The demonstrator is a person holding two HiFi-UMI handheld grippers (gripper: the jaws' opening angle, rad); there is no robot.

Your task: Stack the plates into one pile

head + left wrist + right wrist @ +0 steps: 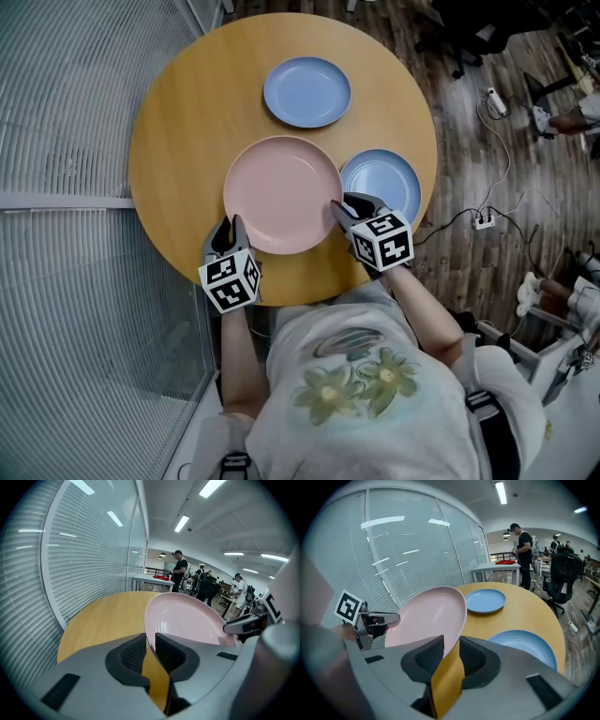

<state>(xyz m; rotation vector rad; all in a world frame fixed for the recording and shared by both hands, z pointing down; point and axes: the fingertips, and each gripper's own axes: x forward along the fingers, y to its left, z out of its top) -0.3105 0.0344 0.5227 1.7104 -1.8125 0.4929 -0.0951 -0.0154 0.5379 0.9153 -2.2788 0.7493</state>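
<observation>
Two grips: we pinch pink plate's (281, 192) opposite rims for balance.
Tools: left gripper (229, 227), right gripper (341, 208) clenched on it.

Far blue plate (307, 92), near blue plate (386, 180) obstruct; table (178, 131) left free

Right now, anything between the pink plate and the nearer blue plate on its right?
Nothing visible. The pink plate is pinched at opposite rims by the left gripper and right gripper; the nearer blue plate lies bare just beside it.
</observation>
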